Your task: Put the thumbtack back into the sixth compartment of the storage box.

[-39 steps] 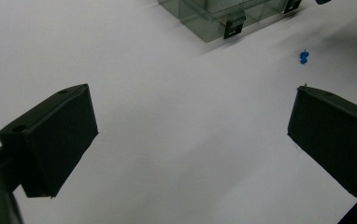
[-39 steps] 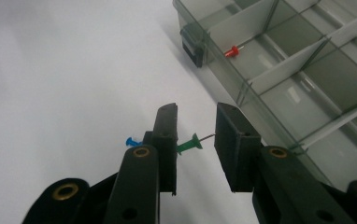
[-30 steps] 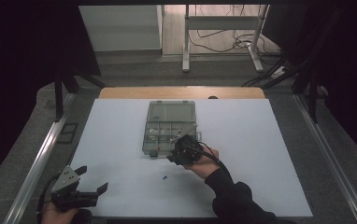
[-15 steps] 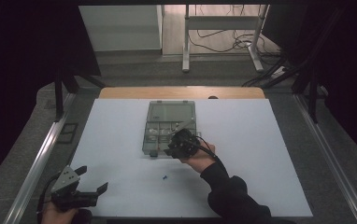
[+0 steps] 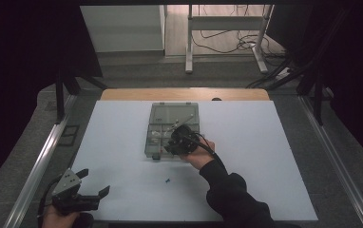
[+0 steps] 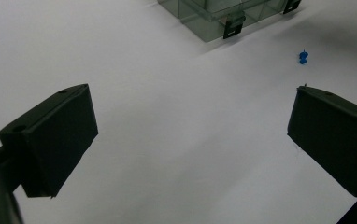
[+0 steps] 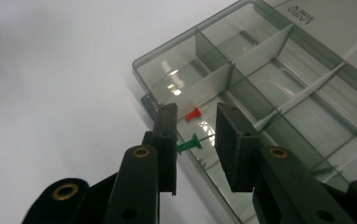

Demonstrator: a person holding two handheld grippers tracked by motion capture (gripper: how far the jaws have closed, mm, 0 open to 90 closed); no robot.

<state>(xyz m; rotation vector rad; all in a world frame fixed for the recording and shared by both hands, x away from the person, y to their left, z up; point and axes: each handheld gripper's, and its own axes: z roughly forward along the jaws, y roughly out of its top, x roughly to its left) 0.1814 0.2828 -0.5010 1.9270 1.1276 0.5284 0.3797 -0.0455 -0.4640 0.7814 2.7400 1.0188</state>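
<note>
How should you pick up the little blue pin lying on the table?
Probably by its plastic head, coming straight down. The blue pushpin lies on its side on the white table, clear of the compartment box, so the head is the widest part to pinch.

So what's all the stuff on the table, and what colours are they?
Compartment box: one, clear grey plastic, lid open, middle of the white table top.
Green pushpin: one, green, held between the right gripper's jaws above the box's edge.
Red pushpin: one, red, lying in a compartment of the box.
Blue pushpin: one, blue, loose on the table in front of the box.
Table top: one, white, with a wooden strip at the far edge.
Right gripper: one, black, over the box, shut on the green pushpin.
Left gripper: one, black, jaws open, near left corner of the table.
Person's right hand: one, dark sleeve behind it, holding the right gripper.
</note>
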